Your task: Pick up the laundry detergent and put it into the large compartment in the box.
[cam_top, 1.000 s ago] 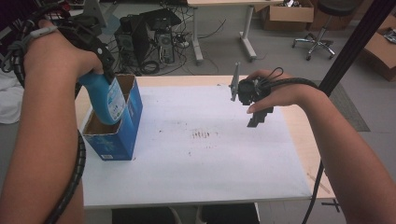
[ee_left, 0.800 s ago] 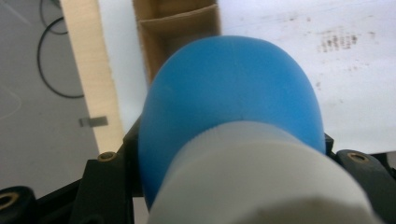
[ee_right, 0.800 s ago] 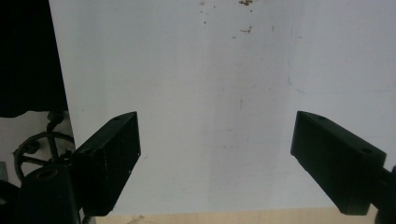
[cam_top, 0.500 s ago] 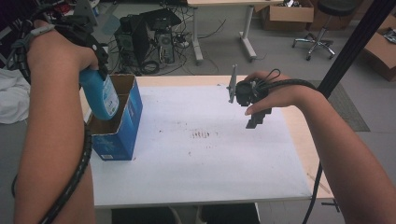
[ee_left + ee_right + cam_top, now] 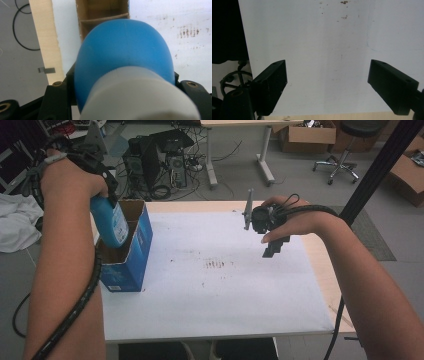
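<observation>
A blue bottle (image 5: 111, 222) with a white cap (image 5: 140, 97) hangs tilted, its lower end inside an open blue cardboard box (image 5: 131, 265) at the table's left edge. My left gripper (image 5: 109, 199) is shut on the bottle near its neck. In the left gripper view the bottle (image 5: 125, 50) sits between my left gripper's (image 5: 124, 75) jaws, with the box's brown inside (image 5: 102, 12) beyond it. My right gripper (image 5: 272, 251) hovers open over the right half of the white table (image 5: 225, 295). The right gripper (image 5: 327, 75) has nothing between its jaws.
Brown smudges (image 5: 217, 265) mark the tabletop's middle. Behind the table, computer towers (image 5: 157, 155) and cables lie on the floor. An office chair (image 5: 345, 150) and cardboard boxes stand at the back right. A black pole (image 5: 380, 165) slants at right. White cloth (image 5: 17, 222) lies at left.
My left hand has shifted a little and sunk, taking the blue bottle lower into the box. The right hand and its gripper have stayed where they were.
</observation>
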A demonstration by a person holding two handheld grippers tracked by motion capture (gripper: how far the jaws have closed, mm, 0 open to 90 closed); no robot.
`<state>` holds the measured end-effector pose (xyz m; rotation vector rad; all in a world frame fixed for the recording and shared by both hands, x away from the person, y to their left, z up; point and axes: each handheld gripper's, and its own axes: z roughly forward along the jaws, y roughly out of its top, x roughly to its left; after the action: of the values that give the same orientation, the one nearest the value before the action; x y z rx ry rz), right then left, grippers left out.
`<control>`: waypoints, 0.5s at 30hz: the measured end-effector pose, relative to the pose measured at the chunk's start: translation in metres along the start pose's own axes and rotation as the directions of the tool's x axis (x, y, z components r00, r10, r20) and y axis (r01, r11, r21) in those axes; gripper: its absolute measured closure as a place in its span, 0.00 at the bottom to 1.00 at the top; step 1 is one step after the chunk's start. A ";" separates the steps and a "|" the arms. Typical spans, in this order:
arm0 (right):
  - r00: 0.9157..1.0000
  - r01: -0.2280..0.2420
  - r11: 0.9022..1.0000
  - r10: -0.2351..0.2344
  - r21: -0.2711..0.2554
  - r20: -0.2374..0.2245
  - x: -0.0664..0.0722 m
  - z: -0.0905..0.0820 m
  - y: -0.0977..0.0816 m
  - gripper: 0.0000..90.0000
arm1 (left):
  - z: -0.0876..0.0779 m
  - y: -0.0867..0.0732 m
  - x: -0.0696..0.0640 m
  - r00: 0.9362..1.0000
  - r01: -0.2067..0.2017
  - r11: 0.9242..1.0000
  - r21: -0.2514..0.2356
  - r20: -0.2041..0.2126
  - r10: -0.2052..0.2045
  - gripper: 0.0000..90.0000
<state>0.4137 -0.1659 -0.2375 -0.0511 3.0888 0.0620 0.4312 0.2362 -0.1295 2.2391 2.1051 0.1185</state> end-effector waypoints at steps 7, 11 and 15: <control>1.000 -0.002 1.000 0.002 0.001 0.001 0.001 -0.001 -0.002 0.18 | 0.020 -0.002 0.006 1.000 0.000 1.000 0.020 -0.010 0.001 0.45; 1.000 -0.001 1.000 0.001 -0.002 0.002 0.002 -0.002 -0.001 0.18 | 0.029 -0.003 0.007 1.000 -0.002 1.000 0.030 -0.004 0.002 0.45; 1.000 0.002 1.000 -0.002 -0.003 0.004 0.002 -0.002 0.000 0.18 | 0.046 -0.004 0.008 1.000 -0.012 0.999 0.043 0.006 0.012 0.45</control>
<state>0.4113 -0.1664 -0.2355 -0.0534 3.0850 0.0664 0.4318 0.2445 -0.1752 2.2730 2.1115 0.0678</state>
